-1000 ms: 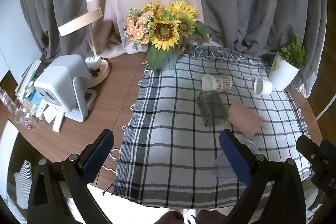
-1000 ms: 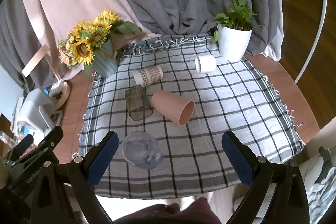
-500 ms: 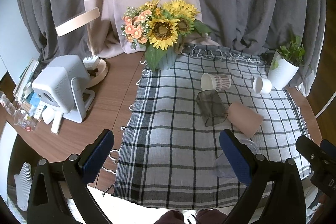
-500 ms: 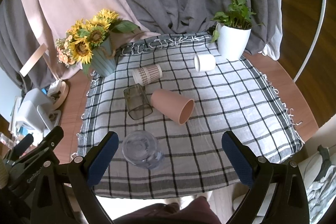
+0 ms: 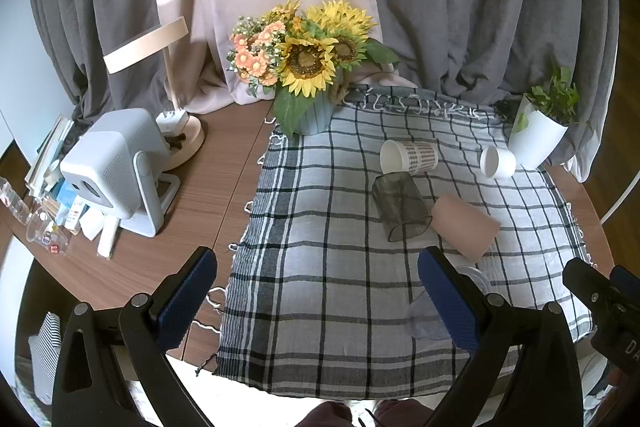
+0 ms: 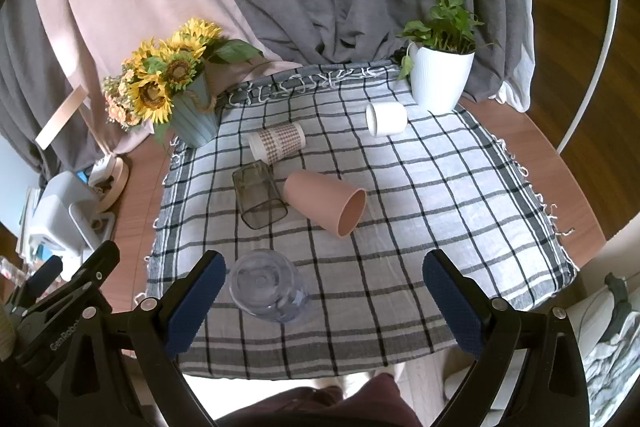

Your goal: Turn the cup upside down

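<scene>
Several cups lie on a checked cloth [image 6: 420,227]. A pink cup [image 6: 326,205] [image 5: 466,227] lies on its side, mouth toward me on the right. A smoky clear cup [image 6: 260,195] [image 5: 402,207] lies beside it. A patterned paper cup [image 6: 278,143] [image 5: 408,155] and a small white cup [image 6: 386,119] [image 5: 498,161] lie farther back. A clear cup [image 6: 268,285] stands mouth down at the front, partly hidden behind a finger in the left wrist view [image 5: 420,315]. My left gripper [image 5: 316,301] and right gripper [image 6: 324,301] are open and empty above the near cloth edge.
A sunflower vase [image 5: 312,107] [image 6: 196,115] stands at the cloth's back left corner. A white plant pot [image 6: 440,79] [image 5: 536,139] stands at the back right. A white projector [image 5: 116,167], a lamp [image 5: 168,67] and small clutter sit on the wooden table [image 5: 160,247] to the left.
Both views have shifted slightly: the scene sits a little lower and farther in the frames. The cups have not moved and both grippers stay open.
</scene>
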{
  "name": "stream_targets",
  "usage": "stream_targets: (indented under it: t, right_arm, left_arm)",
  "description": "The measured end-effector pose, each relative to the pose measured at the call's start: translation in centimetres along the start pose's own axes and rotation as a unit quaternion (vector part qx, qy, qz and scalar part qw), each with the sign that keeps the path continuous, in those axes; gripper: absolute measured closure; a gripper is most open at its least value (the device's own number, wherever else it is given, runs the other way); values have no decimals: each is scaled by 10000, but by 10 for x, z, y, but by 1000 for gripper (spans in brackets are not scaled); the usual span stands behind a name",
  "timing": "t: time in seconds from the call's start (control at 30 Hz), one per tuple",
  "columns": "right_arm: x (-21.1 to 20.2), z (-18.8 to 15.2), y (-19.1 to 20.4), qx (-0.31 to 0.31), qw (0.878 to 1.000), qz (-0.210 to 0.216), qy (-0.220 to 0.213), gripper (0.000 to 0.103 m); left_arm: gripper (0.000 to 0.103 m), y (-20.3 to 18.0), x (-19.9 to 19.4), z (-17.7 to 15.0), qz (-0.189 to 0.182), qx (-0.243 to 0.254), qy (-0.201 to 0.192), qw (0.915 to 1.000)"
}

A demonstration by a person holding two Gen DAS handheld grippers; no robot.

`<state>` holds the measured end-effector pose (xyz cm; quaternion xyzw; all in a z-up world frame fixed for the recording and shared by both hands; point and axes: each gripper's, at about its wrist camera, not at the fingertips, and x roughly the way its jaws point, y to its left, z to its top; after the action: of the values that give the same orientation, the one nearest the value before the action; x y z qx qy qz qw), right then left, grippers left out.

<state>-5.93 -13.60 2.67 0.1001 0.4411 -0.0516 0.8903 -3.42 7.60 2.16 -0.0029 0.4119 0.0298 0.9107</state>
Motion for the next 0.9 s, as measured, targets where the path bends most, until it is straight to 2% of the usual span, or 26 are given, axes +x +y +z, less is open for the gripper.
stream_targets:
  t: [0.9]
  right_arm:
    - [1, 1, 0, -3, 10000, -2, 16, 3]
  left_arm:
    - [0, -2, 0, 0, -5, 13, -7, 10000]
